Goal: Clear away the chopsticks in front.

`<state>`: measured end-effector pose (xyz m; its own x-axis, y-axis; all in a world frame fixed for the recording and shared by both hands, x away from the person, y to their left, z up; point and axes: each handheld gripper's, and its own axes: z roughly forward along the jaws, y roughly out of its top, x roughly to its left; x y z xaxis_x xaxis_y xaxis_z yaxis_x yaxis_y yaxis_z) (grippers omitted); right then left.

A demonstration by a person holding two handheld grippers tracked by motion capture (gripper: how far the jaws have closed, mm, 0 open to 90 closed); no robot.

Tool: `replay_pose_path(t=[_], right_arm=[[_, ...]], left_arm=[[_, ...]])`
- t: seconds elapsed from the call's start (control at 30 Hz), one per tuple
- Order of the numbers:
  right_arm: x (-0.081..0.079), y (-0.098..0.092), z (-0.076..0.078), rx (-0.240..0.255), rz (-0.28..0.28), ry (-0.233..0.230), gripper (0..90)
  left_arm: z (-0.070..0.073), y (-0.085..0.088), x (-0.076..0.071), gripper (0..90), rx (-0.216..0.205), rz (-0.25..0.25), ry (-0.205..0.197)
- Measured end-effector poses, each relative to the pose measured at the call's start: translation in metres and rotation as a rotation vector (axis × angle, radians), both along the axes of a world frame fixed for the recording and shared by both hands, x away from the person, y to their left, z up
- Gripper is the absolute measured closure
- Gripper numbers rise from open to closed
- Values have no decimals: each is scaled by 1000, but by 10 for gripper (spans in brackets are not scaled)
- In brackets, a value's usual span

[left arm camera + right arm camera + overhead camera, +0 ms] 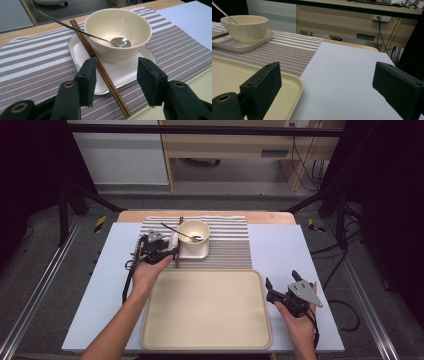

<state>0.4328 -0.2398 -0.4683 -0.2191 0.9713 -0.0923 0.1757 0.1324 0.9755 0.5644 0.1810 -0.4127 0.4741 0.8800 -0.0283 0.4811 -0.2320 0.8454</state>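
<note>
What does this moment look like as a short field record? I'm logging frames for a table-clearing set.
left gripper: jaws part open around the chopsticks, pads not touching them
right gripper: open, nothing between the jaws, over the table right of the tray
chopsticks: across the left edge of the plate, tips on the mat
bowl: upright on the plate
spoon: in the bowl, handle over the rim
tray: bare

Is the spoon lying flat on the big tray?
No, the spoon sits inside the bowl with its handle leaning over the rim, and the bowl stands on a small white plate.
</note>
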Motion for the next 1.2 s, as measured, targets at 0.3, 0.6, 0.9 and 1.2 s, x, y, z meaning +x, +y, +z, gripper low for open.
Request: replay_pose_path(t=[0.3,0.6,0.9,1.2], right_arm=[[1,0,0,-1,2,4,92],[0,-1,1,-5,6,4,96],[0,1,0,-6,18,10,97],[0,0,0,-8,20,15,97]], left_arm=[[-8,2,7,584,-38,35,44],[-15,6,30,628,-59,80,111],[-28,-2,40,663,-8,106,135],[-36,-6,48,682,1,123,157]])
